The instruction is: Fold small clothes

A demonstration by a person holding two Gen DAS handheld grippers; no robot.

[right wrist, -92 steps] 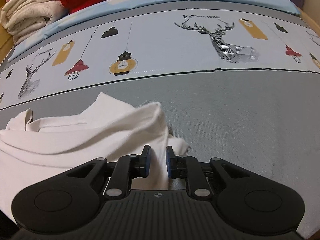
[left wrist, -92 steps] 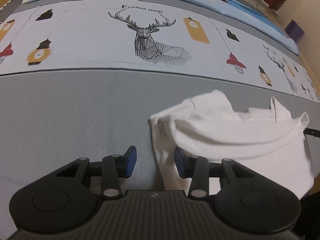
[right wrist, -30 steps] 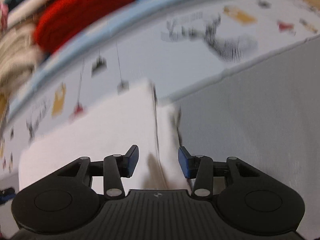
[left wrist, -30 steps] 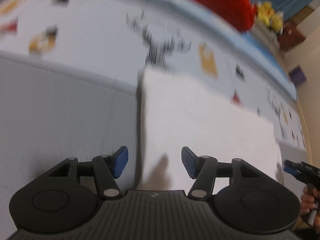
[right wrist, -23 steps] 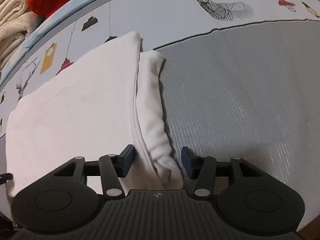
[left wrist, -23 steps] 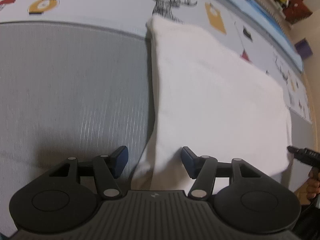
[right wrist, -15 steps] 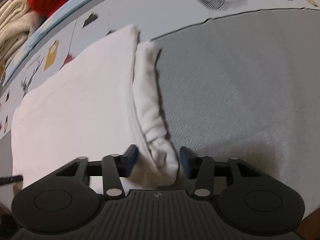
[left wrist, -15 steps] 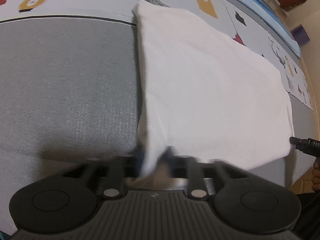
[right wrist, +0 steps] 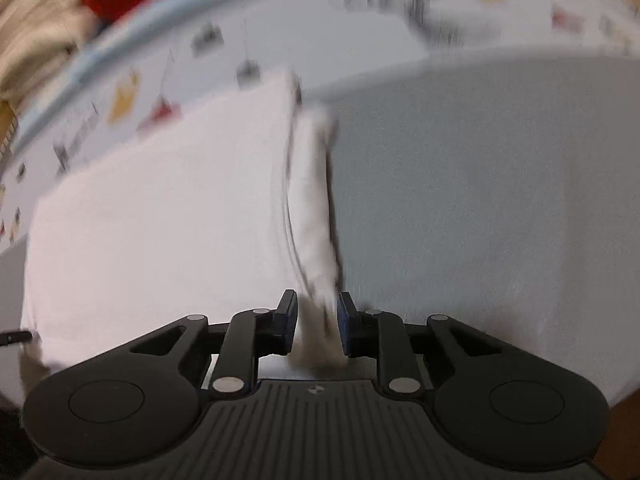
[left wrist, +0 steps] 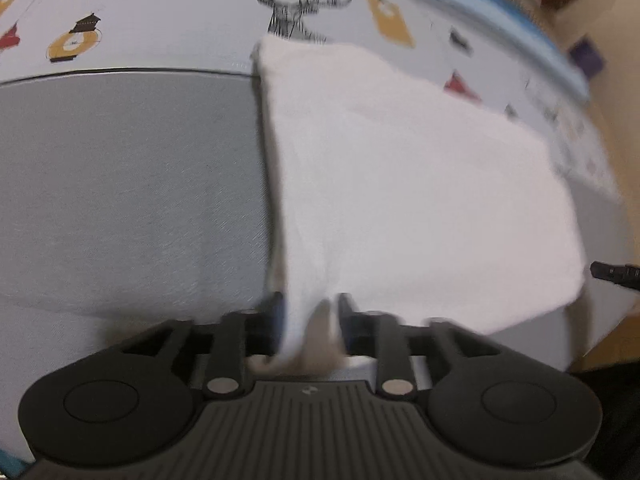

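Observation:
A white garment (left wrist: 408, 176) lies spread flat on the bed, reaching from the near grey band up to the printed sheet. My left gripper (left wrist: 310, 314) is shut on its near left corner, cloth bunched between the blue pads. In the right wrist view the same garment (right wrist: 160, 208) fills the left half, with a rolled sleeve or side strip (right wrist: 314, 200) along its right edge. My right gripper (right wrist: 318, 320) is shut on the near end of that strip. Both views are motion-blurred.
The bed has a grey band (left wrist: 128, 184) in front and a pale sheet printed with deer (left wrist: 288, 12) and lanterns behind. Folded beige and red clothes (right wrist: 60, 12) are stacked at the far left. The other gripper's tip (left wrist: 616, 274) shows at the right.
Both grippers closed on the garment's near corners; half a second ago the right one was still open around the strip. Both cameras have tilted up a little and are moving.

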